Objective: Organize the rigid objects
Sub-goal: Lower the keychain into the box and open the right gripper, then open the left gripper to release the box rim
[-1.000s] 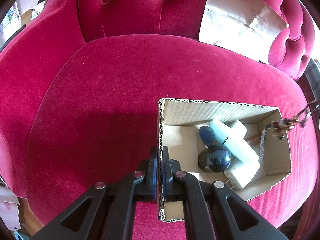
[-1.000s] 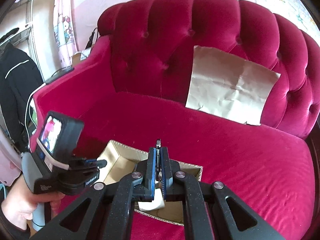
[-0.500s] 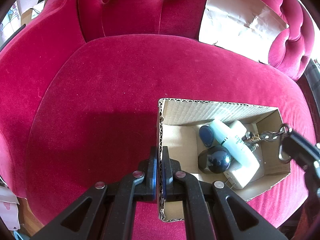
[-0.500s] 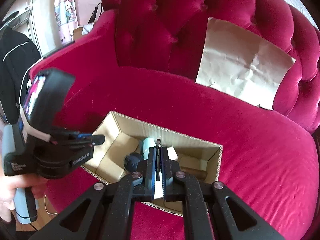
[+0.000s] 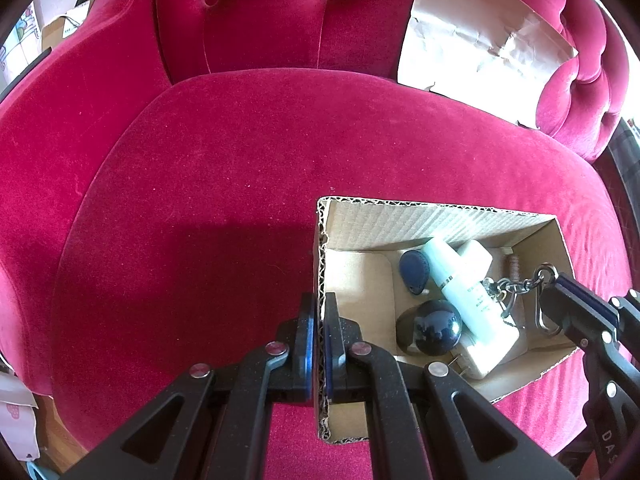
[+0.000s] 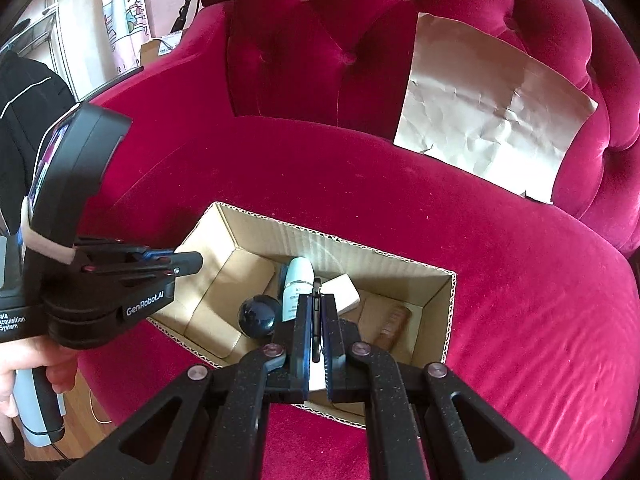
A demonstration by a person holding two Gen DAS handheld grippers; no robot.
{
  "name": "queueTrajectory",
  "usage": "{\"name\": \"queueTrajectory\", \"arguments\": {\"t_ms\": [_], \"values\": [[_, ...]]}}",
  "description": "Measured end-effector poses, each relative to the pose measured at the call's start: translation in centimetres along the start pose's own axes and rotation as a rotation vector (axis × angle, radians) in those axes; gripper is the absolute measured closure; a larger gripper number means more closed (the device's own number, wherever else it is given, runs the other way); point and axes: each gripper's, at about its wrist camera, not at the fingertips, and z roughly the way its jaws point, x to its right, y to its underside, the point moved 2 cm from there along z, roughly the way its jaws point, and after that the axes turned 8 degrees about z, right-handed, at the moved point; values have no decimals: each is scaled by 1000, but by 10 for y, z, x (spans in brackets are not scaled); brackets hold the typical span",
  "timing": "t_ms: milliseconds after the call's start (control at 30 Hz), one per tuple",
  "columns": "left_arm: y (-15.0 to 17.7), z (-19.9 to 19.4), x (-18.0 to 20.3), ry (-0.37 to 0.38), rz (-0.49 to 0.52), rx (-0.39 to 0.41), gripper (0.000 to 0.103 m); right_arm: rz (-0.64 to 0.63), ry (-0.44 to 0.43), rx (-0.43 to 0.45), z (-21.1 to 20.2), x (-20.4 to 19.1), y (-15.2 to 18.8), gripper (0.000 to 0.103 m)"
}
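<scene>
Jaws, left gripper point(image 5: 319, 344): clamped on the near wall of the cardboard box point(image 5: 440, 222), apparently steadying it on the sofa seat point(image 5: 200, 200). Jaws, right gripper point(image 6: 316, 328): pinching a keychain point(image 5: 516, 286) by its clip, dangling over the box at lower right (for depositing, likely). Contents: dark ball point(image 5: 438, 328), pale tube point(image 5: 460, 284), blue tag point(image 5: 414, 270).

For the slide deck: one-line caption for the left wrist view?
Left gripper clamps cardboard box wall; right gripper lowers keychain inside.
</scene>
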Motion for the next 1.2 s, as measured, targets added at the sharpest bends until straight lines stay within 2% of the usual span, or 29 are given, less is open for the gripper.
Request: {"name": "queueTrajectory", "arguments": {"t_ms": [133, 167, 200, 233, 267, 300, 367, 500, 1200], "values": [[0, 0, 0, -1, 2, 0, 100, 3, 10, 11, -1, 1, -1, 99], [0, 0, 0, 0, 1, 0, 100, 6, 15, 17, -1, 2, -1, 87], [0, 0, 0, 0, 1, -1, 100, 8, 30, 23, -2, 3, -2, 62], [0, 0, 0, -2, 2, 0, 100, 11, 44, 34, -3, 4, -3, 49], [-1, 0, 1, -2, 2, 0, 100, 23, 60, 55, -5, 7, -3, 27], [-1, 0, 0, -1, 2, -1, 100, 37, 62, 72, -7, 10, -4, 11], [-1, 0, 0, -2, 2, -1, 100, 46, 68, 73, -8, 13, -5, 0], [-1, -1, 0, -3, 3, 0, 100, 40, 103, 32, 1, 16, -4, 0], [0, -2, 2, -12, 8, 0, 99, 97, 93, 38, -6, 31, -4, 0]]}}
